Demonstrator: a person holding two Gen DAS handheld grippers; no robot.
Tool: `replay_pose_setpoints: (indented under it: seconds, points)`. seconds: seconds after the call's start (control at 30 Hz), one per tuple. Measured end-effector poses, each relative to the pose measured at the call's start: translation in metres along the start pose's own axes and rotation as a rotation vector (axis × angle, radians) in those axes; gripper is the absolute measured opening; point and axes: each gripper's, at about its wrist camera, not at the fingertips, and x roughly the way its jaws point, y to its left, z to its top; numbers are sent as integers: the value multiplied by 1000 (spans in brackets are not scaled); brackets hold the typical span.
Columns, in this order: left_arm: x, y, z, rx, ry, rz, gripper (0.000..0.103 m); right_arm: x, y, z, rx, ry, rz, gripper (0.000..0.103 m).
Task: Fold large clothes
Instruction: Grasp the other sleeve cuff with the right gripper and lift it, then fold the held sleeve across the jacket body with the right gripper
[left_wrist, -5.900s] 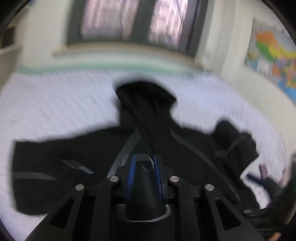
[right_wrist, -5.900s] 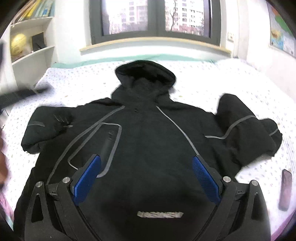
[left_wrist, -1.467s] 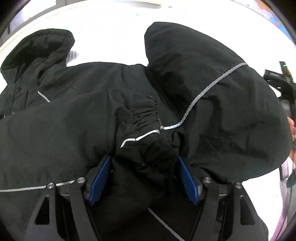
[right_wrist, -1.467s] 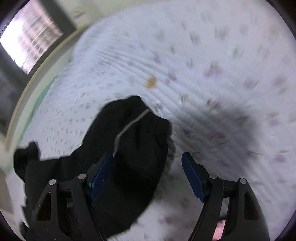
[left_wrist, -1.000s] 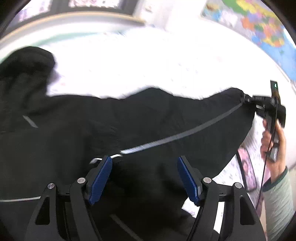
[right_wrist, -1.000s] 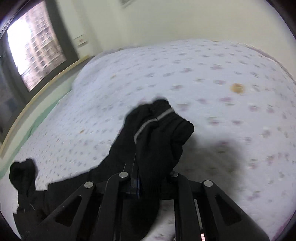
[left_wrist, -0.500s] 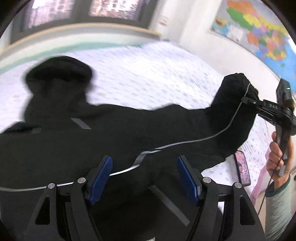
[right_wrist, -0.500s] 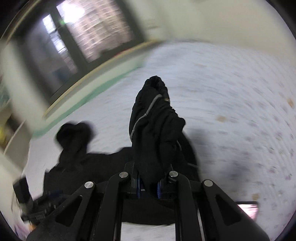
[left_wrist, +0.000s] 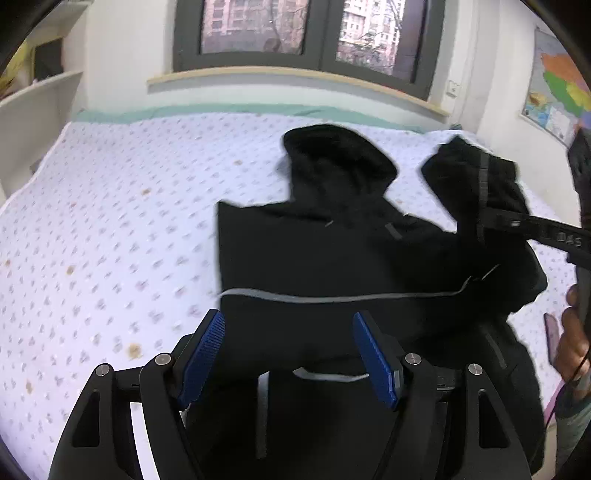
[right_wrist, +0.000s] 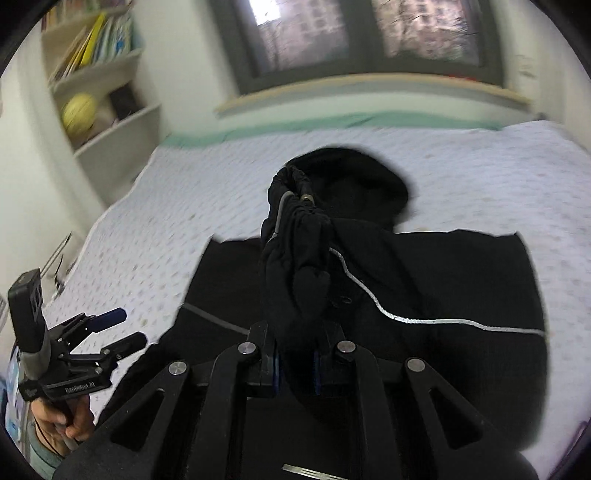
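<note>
A black hooded jacket (left_wrist: 332, 258) with grey reflective piping lies on the bed, hood (left_wrist: 332, 158) toward the window. In the right wrist view my right gripper (right_wrist: 295, 365) is shut on the bunched cuff of a sleeve (right_wrist: 295, 251), held up over the jacket's body (right_wrist: 461, 280). The left wrist view shows that raised sleeve (left_wrist: 476, 177) at the right. My left gripper (left_wrist: 290, 354) stands open above the jacket's near left part, with nothing pinched between its blue pads (left_wrist: 203, 354). The right wrist view shows it (right_wrist: 127, 326) open over the bed at the left, in a hand (right_wrist: 62, 417).
A quilted white bedspread (left_wrist: 110, 221) with small prints covers the bed. A window and sill run behind it. A bookshelf (right_wrist: 103, 92) stands at the left wall. A phone (left_wrist: 550, 332) lies near the bed's right edge, by the person's hand (left_wrist: 572, 332).
The right gripper has carried the cuff from the bed's right side in over the jacket's body. The left gripper has swung left and turned toward the window, still open.
</note>
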Motion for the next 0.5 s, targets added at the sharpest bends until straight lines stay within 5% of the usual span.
replay_pose_setpoints:
  seconds: [0.2, 0.33, 0.5]
  points:
    - [1, 31, -24, -43, 12, -8, 73, 110, 75, -31, -78, 128, 5, 18]
    - [14, 39, -32, -31, 46, -33, 73, 177, 88, -59, -66, 205, -40, 21]
    - [28, 47, -31, -61, 85, -139, 73, 171, 89, -61, -97, 206, 21, 39]
